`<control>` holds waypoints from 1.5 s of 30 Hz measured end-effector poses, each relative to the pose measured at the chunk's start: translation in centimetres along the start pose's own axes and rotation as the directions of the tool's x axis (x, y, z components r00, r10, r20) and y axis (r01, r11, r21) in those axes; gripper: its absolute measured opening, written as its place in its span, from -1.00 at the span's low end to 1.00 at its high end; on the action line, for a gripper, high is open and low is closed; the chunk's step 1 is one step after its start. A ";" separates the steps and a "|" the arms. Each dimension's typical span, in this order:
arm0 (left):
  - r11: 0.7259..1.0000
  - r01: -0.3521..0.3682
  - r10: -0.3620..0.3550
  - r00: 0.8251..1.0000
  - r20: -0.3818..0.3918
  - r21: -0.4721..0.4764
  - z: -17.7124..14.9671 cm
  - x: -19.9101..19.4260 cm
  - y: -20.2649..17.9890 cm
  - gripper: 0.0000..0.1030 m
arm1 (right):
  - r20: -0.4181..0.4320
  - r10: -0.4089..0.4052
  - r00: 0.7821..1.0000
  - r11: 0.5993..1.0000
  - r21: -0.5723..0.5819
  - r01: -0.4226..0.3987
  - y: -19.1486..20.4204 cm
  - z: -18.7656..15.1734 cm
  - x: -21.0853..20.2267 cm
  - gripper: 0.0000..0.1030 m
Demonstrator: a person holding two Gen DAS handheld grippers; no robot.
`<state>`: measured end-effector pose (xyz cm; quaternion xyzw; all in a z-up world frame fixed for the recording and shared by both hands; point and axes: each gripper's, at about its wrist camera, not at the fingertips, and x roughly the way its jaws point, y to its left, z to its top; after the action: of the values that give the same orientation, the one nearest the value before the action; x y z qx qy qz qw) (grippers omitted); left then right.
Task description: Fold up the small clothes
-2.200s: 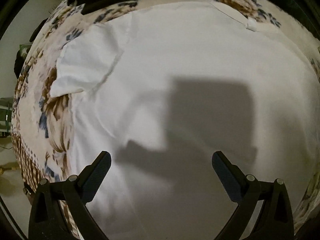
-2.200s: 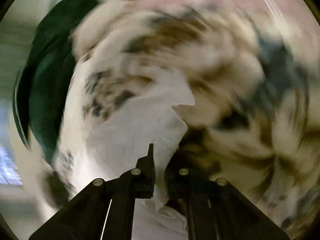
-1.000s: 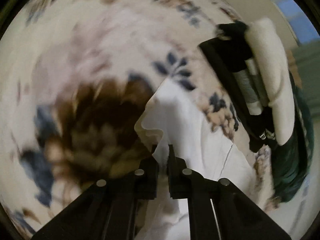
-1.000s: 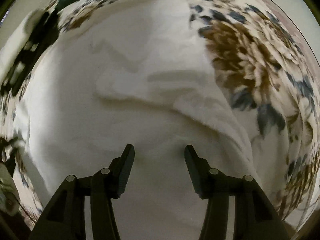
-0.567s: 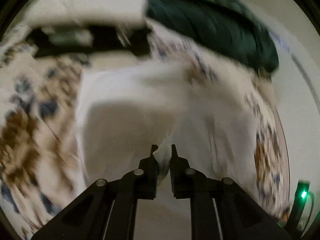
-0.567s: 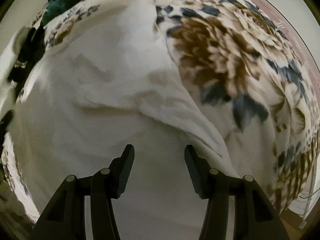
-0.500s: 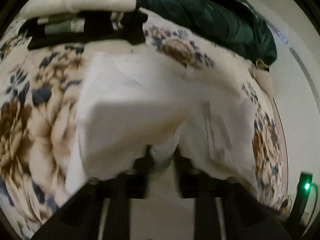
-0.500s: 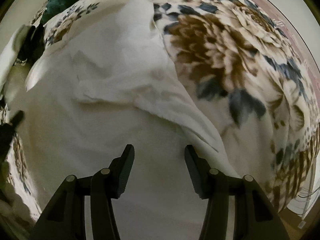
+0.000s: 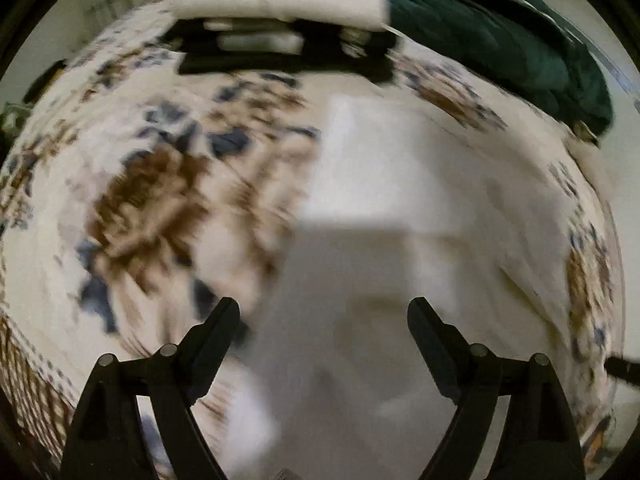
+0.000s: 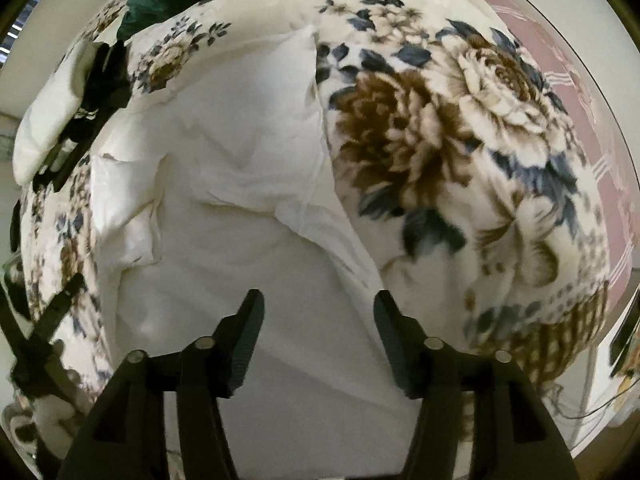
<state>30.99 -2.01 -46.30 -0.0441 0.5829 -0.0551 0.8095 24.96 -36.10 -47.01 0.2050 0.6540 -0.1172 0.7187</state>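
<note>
My left tongs [image 9: 322, 328] point steeply down at the bed, jaws standing wide apart after having just been opening, and nothing is pinched between them; the white garment [image 9: 400, 208] lies below them on the floral blanket [image 9: 148, 200]. That view is smeared with motion, so I can read no label or writing on anything. Relative to the white garment, the blanket's brown and blue flowers spread to the left, a stack of folded clothes [image 9: 280, 12], cream on top and black beneath, sits beyond its far edge, and a dark green quilt [image 9: 500, 40] is heaped beyond and to the right.

My right tongs [image 10: 318, 320] point straight down over the same white garment [image 10: 224, 168], jaws apart, having just been opening a little further, the pads clear of the cloth. The garment lies partly folded, a creased flap turned over its middle and a small sleeve-like fold at its left side. Right of the garment the floral blanket [image 10: 460, 140] shows a big brown and cream bloom, and past that runs a pink striped sheet [image 10: 580, 92]. No tag or print shows on the garment.
</note>
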 end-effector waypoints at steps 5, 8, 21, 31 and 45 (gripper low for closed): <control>0.999 0.042 -0.042 0.998 -0.046 0.017 -3.9 -0.1 -7.1 0.66 | -0.179 0.003 0.984 0.992 -0.126 -0.025 -2.7 4.0 -1.3 0.18; 0.999 0.033 -0.034 0.997 -0.066 -0.012 -7.1 -0.7 -12.4 0.66 | -0.202 -0.023 0.979 0.971 -0.236 -0.026 -5.4 7.1 -2.5 0.18; 0.971 -0.035 -0.031 0.963 -0.267 -0.237 -22.3 1.5 -29.7 0.66 | -0.304 0.125 0.944 0.841 -0.472 -0.263 -9.4 21.4 2.4 -0.62; 0.947 -0.184 0.137 0.972 -0.188 -0.263 -23.1 4.8 -29.9 0.24 | -0.408 0.296 0.864 0.780 -0.419 -0.465 -1.0 25.7 13.2 -0.08; 0.858 -0.027 0.067 0.996 0.060 -0.513 -21.3 -5.6 -21.3 -0.97 | -0.304 0.210 0.929 0.784 -0.516 -0.345 5.4 25.5 7.5 -0.92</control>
<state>8.21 -22.51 -44.91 -0.2448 0.5466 0.1230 0.7913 50.92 -41.95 -52.08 0.0917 0.7002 0.2120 0.6756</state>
